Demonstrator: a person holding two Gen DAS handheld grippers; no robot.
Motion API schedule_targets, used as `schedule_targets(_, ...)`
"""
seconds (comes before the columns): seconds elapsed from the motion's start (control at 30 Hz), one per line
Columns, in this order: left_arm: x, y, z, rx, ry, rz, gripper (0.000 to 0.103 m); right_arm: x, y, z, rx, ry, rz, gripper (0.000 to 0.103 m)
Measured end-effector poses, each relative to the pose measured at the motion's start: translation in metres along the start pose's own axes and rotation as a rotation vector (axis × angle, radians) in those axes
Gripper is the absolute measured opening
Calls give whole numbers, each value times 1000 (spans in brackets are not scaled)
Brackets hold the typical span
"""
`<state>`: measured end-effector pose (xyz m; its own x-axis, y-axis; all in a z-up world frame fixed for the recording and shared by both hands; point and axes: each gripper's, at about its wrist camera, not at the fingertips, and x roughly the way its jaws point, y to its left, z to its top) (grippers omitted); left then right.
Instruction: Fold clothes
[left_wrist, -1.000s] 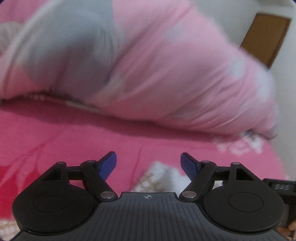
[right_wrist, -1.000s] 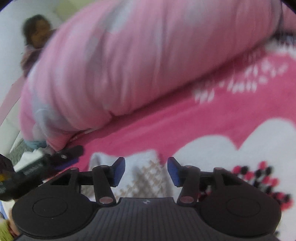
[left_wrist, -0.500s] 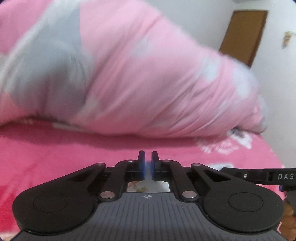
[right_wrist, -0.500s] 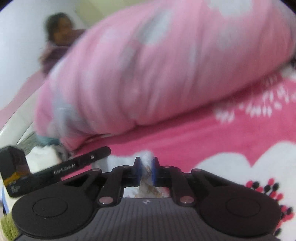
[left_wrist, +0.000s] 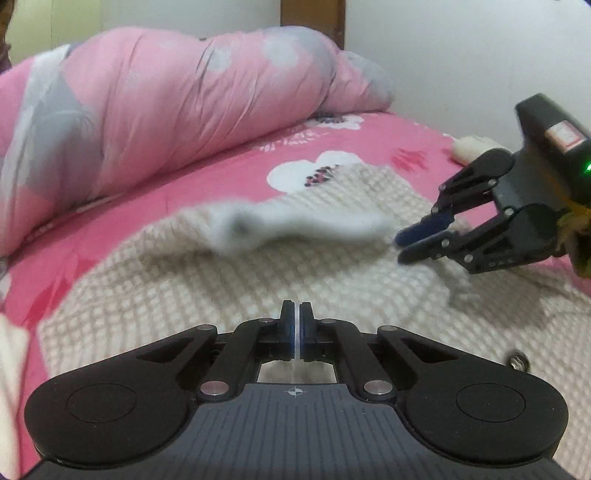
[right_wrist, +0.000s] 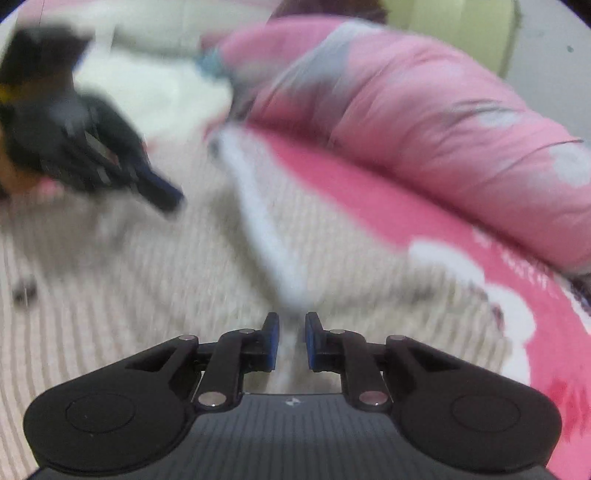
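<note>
Left gripper is nearly shut on a thin fold of the cream waffle-knit garment, while only its view shows the right gripper pinching the garment's white hem.

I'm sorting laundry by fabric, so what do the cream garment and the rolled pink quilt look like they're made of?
Cream garment: probably a soft waffle-knit, matte, with a grid of small raised squares. Pink quilt: likely smooth, thin woven cloth over padding; puffy, finely creased, slight sheen.

Soft, even indoor light, no glare, faint shadows under the pink duvet. Fisheye bending curves every edge. The right wrist view smears heavily; the cream garment's raised fold blurs too.
</note>
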<state>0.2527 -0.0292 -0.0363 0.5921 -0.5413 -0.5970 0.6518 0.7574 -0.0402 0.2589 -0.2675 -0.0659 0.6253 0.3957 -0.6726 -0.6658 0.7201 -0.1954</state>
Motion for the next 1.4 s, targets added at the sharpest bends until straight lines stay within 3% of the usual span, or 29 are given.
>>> schedule_targets(0.1, -30, 19, 14, -135, -164, -15, 21, -18, -6, -1, 41, -15, 3, 15)
schedule_targets(0.17, -32, 35, 32, -210, -253, 22, 30, -30, -21, 4, 127, -69, 7, 19)
schedule_targets(0.2, -34, 42, 40, -248, -297, 41, 33, -35, -31, 7, 184, -96, 10, 23)
schedule_targets(0.27, -21, 58, 57, -303, -333, 81, 33, -36, -62, 14, 390, -148, 27, 44)
schedule_targets(0.33, 1, 68, 66, -329, -320, 128, 37, -32, -91, 22, 560, -202, 42, 44)
schedule_targets(0.4, 25, 68, 61, -337, -242, 112, 38, -22, -112, 35, 618, -242, 32, 54)
schedule_targets(0.43, 36, 68, 58, -340, -200, 97, 38, -14, -123, 41, 645, -253, 31, 65)
schedule_targets(0.57, 87, 51, 42, -270, -73, 126, 38, 45, -164, 56, 734, -201, 99, 87)
schedule_targets(0.7, 109, 69, 53, -337, -69, 179, 39, 105, -193, 60, 819, -86, 135, 88)
schedule_targets(0.77, 122, 92, 66, -424, -94, 215, 47, 120, -200, 63, 827, -80, 151, 88)
schedule_targets(0.83, 136, 115, 78, -522, -126, 273, 73, 132, -202, 65, 828, -84, 174, 88)
schedule_targets(0.87, 146, 123, 82, -548, -127, 304, 77, 139, -202, 66, 838, -81, 179, 88)
schedule_targets(0.93, 173, 138, 91, -575, -75, 318, 78, 152, -206, 70, 861, -69, 185, 86)
schedule_targets(1.0, 194, 149, 93, -621, -32, 282, 78, 160, -207, 72, 878, -61, 182, 71)
schedule_targets(1.07, 207, 155, 94, -664, -16, 274, 76, 164, -206, 74, 879, -50, 180, 49)
schedule_targets(1.1, 213, 158, 95, -684, -13, 275, 73, 165, -206, 74, 879, -47, 178, 43)
schedule_targets(1.17, 216, 158, 98, -691, -7, 288, 51, 164, -204, 75, 873, -40, 172, 20)
schedule_targets(1.2, 213, 156, 99, -688, -6, 284, 27, 162, -202, 76, 866, -43, 168, 19)
schedule_targets(1.23, 210, 153, 100, -688, -11, 274, 17, 156, -199, 78, 854, -57, 164, 15)
schedule_targets(1.4, 162, 126, 107, -581, -119, 233, 11, 113, -180, 89, 763, -128, 153, 12)
